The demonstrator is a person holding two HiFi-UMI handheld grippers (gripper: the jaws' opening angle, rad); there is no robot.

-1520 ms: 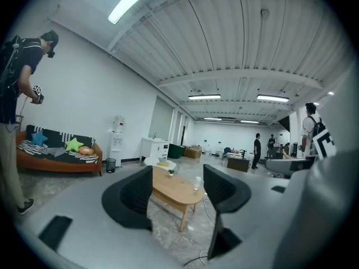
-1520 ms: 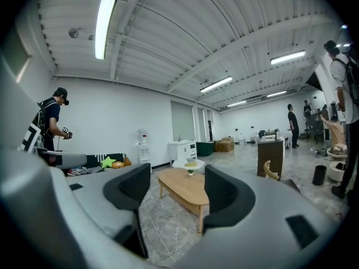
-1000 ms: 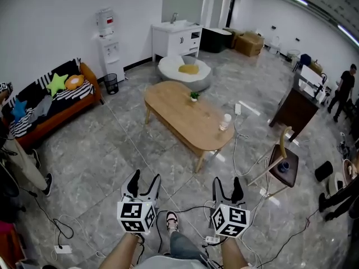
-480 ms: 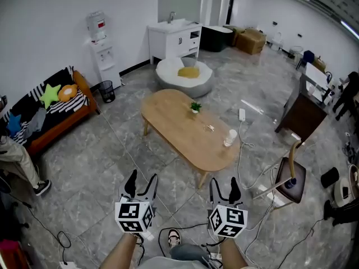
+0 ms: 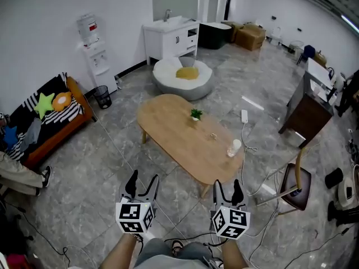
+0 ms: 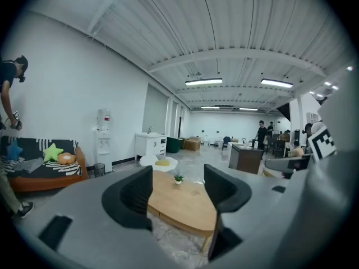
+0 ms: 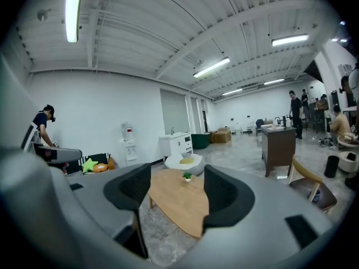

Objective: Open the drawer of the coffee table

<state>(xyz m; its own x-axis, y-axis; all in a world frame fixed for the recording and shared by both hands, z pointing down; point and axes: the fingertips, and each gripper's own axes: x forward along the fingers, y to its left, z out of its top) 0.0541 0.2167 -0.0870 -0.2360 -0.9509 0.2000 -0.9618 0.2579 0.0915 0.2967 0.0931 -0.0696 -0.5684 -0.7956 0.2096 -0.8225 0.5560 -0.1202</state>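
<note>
Coffee table [image 5: 185, 133] stands straight ahead on the floor [image 5: 112, 156], nearer than a second ago; left gripper [image 5: 144, 179] and right gripper [image 5: 228, 185] hang short of it, jaws spread, nothing between.

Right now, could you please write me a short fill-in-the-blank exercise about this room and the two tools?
1. The left tool and the right tool are both ____, with nothing between their jaws.
2. On the coffee table stand a cup and a small potted ____.
3. The green cushion on the sofa is shaped like a ____.

Missing words: open; plant; star.
</note>
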